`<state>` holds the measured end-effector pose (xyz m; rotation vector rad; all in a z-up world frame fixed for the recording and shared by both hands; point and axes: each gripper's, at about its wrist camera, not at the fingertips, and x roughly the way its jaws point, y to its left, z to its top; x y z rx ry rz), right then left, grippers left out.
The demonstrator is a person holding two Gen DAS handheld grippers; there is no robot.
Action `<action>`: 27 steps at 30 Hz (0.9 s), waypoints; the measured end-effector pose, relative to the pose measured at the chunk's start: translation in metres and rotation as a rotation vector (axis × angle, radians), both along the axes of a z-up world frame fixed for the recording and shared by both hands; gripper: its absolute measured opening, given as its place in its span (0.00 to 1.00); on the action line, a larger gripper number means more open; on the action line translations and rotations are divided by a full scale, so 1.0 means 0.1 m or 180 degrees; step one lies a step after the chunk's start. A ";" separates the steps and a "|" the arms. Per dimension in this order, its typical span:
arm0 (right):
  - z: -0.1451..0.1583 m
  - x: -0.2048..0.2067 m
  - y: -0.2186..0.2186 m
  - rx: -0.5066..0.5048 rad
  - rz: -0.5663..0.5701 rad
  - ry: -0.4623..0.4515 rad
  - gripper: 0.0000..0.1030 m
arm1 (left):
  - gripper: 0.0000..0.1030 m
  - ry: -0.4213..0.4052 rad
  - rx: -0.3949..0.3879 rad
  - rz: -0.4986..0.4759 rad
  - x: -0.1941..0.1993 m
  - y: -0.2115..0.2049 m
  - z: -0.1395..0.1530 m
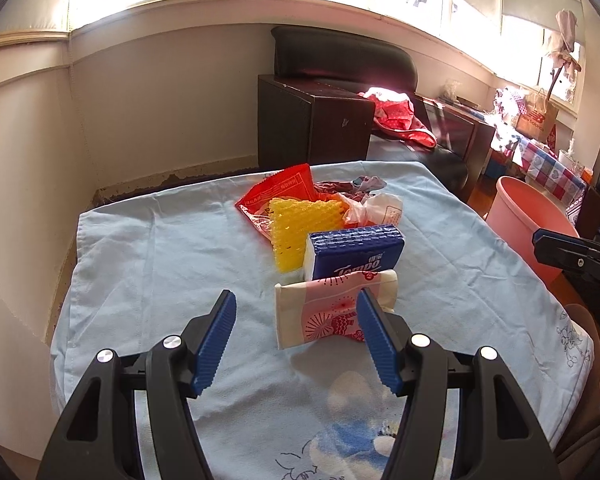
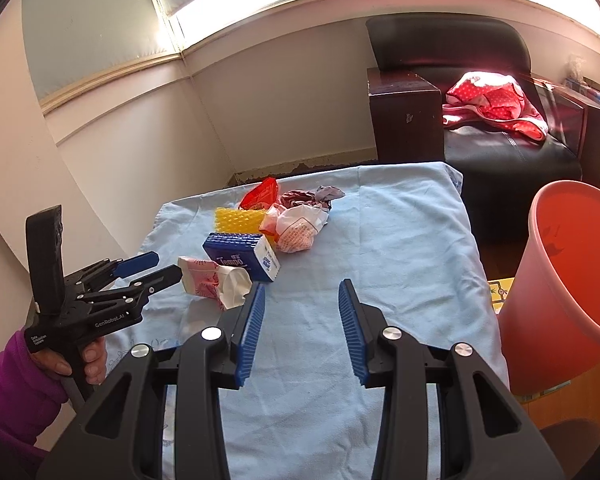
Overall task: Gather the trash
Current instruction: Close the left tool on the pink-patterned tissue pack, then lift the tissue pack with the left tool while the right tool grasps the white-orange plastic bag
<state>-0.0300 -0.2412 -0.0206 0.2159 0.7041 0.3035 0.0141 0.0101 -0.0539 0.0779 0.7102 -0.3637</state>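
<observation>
Trash lies piled on the light blue cloth: a pink-and-cream tissue pack, a blue Tempo pack, yellow mesh, a red wrapper and a white crumpled bag. My left gripper is open at the pink pack, whose left part sits between the fingers without being pressed. My right gripper stands open over bare cloth with nothing between its fingers. It also shows at the right edge of the left wrist view.
A pink bin stands off the table's right side. A dark armchair with a red dotted cloth is behind the table. A dark crumpled wrapper lies at the back of the pile. A purple sleeve holds the left gripper.
</observation>
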 end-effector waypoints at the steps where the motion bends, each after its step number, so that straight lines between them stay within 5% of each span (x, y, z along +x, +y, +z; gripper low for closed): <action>1: 0.00 0.02 0.02 -0.0016 0.0005 0.0008 0.38 | 0.60 0.0041 -0.0012 -0.0028 0.04 0.00 -0.02; 4: 0.00 0.06 0.07 -0.0067 0.0026 0.0021 0.38 | 0.56 0.0135 -0.0034 -0.0072 0.12 -0.03 -0.08; 11: 0.04 0.22 0.14 -0.0106 0.0058 0.0019 0.38 | 0.15 0.0333 -0.0164 -0.0131 0.16 -0.04 -0.16; 27: -0.11 0.99 0.21 -0.0020 0.0107 0.0195 0.38 | 0.03 0.0187 -0.0564 0.0135 -0.33 0.26 0.07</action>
